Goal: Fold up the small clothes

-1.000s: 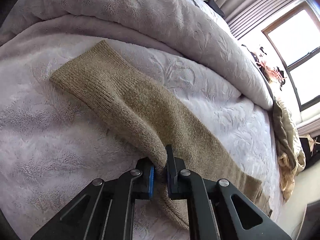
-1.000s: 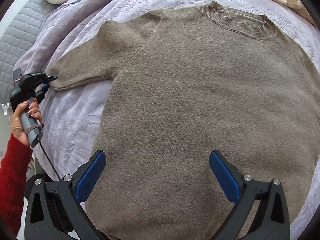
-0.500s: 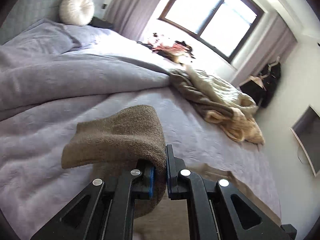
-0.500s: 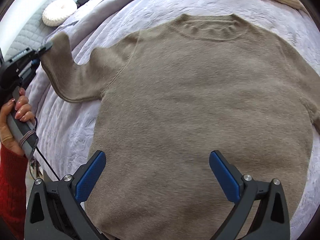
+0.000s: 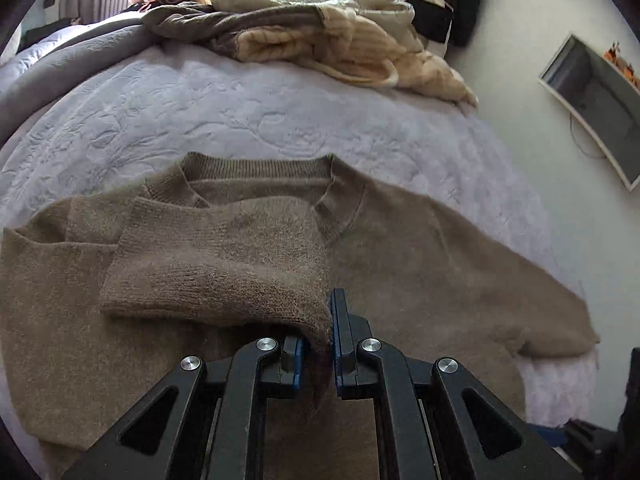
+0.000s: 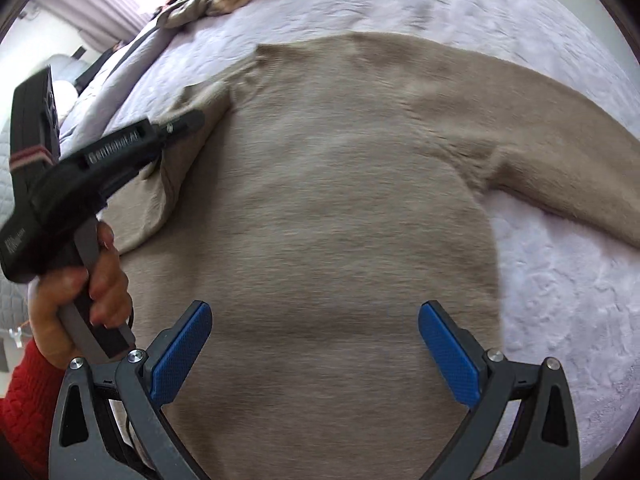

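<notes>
Lavender bedspread (image 5: 280, 120) fills both views; clothes pile (image 5: 320, 32) upper centre in left view. Brown sweater (image 6: 340, 220) flat, centre frame. Its sleeve (image 5: 224, 264) is folded over the chest, cuff clamped in left gripper (image 5: 318, 344). Right gripper (image 6: 314, 356) spread wide above hem, holding nothing.

Fuzzy matt knit sweater (image 5: 400, 248), embossed plush bedspread (image 5: 240, 120), textured blue tongs pads (image 6: 180, 354)

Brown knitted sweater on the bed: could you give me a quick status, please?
Left gripper shut on sleeve cuff, folded across brown knitted sweater. Right gripper open above hem. Nothing in the way.
</notes>
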A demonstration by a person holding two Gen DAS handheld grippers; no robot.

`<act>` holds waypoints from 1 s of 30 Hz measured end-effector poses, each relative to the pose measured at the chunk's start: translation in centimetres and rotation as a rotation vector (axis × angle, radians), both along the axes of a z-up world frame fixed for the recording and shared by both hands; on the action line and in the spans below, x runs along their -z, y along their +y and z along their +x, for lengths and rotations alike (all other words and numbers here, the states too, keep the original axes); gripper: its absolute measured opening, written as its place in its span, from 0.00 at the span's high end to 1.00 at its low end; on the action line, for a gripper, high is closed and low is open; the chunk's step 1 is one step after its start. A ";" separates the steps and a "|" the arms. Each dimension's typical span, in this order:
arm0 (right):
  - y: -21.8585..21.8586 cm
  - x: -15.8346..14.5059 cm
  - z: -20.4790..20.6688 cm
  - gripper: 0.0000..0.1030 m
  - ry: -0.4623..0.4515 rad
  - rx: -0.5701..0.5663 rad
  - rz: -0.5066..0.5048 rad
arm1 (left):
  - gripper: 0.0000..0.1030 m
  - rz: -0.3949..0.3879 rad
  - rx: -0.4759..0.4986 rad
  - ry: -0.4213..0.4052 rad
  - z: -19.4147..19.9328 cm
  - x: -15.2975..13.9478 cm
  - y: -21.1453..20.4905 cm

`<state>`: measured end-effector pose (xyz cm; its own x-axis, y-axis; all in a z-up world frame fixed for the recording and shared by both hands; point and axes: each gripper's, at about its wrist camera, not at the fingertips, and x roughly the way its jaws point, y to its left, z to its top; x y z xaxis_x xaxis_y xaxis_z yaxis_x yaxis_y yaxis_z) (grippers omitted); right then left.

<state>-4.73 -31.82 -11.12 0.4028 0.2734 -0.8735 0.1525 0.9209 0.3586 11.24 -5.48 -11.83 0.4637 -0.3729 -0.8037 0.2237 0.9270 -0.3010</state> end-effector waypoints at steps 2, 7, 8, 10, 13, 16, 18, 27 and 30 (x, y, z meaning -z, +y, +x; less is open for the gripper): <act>-0.4 0.0 0.0 0.00 -0.003 0.004 -0.013 | 0.90 0.067 0.005 0.002 -0.6 -0.1 -0.4; -0.1 -1.8 1.6 0.00 -0.054 -0.039 -0.078 | 0.36 0.110 -0.036 -0.030 -2.4 -3.6 2.7; 0.3 -2.3 2.0 0.00 -0.072 -0.056 -0.094 | 0.31 0.121 -0.061 -0.066 -3.0 -4.7 4.1; 1.6 -3.4 3.0 0.00 -0.112 -0.102 -0.143 | 0.31 0.146 -0.081 -0.098 -3.2 -6.2 6.8; 4.7 -5.1 4.8 0.00 -0.187 -0.192 -0.226 | 0.31 0.166 -0.132 -0.069 -2.6 -6.6 11.7; 9.1 -6.5 6.7 0.00 -0.269 -0.320 -0.334 | 0.31 0.184 -0.230 0.017 -0.4 -4.6 16.8; 12.7 -6.8 8.0 0.00 -0.325 -0.423 -0.439 | 0.31 0.148 -0.283 0.084 0.9 -2.5 19.9; 22.9 -1.1 14.9 0.24 -0.341 -0.643 -0.838 | 0.38 0.058 -0.316 0.209 3.7 2.9 23.5; 19.6 -2.6 15.8 0.89 -0.331 -0.529 -0.656 | 0.66 0.019 -0.290 0.209 3.9 2.9 23.3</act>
